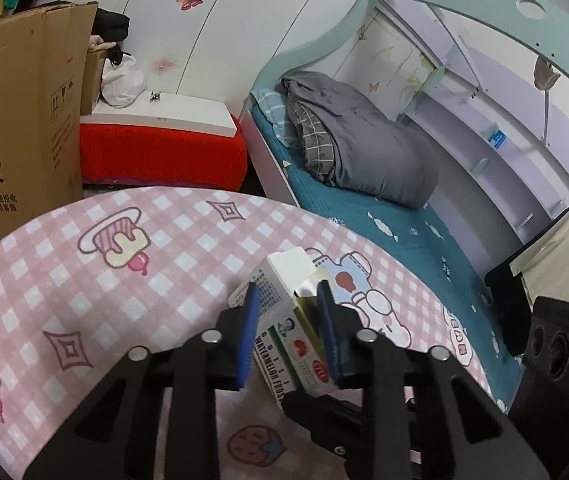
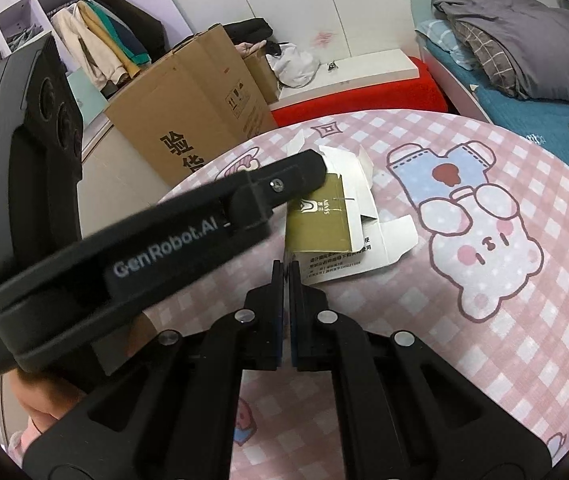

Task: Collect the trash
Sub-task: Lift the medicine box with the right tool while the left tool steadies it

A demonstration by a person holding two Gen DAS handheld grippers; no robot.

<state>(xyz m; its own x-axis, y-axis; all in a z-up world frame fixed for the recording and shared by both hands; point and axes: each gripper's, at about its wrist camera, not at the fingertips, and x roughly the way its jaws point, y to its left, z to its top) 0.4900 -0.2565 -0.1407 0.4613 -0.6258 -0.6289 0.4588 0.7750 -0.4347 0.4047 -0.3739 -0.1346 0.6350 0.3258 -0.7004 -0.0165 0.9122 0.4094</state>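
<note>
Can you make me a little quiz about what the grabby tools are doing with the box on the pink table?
1. True or false: the left tool grips the box.
2. What colour are the left tool's pads?
3. The right tool is: A) wide open B) shut C) holding a cup.

Key: 1 true. 2 blue. 3 B; its jaws meet, and nothing shows between them, just near the box on the table.

I read "WATERMELON FROST" down the side of the small medicine box (image 1: pixel 284 320) between my left gripper's (image 1: pixel 289 332) pads. The tall cardboard carton (image 1: pixel 24 120) carries "验货" in large black characters. "GenRobot.AI" runs along the left gripper's black housing (image 2: pixel 164 240), and the box's olive panel (image 2: pixel 320 220) reads "SANJIN".
</note>
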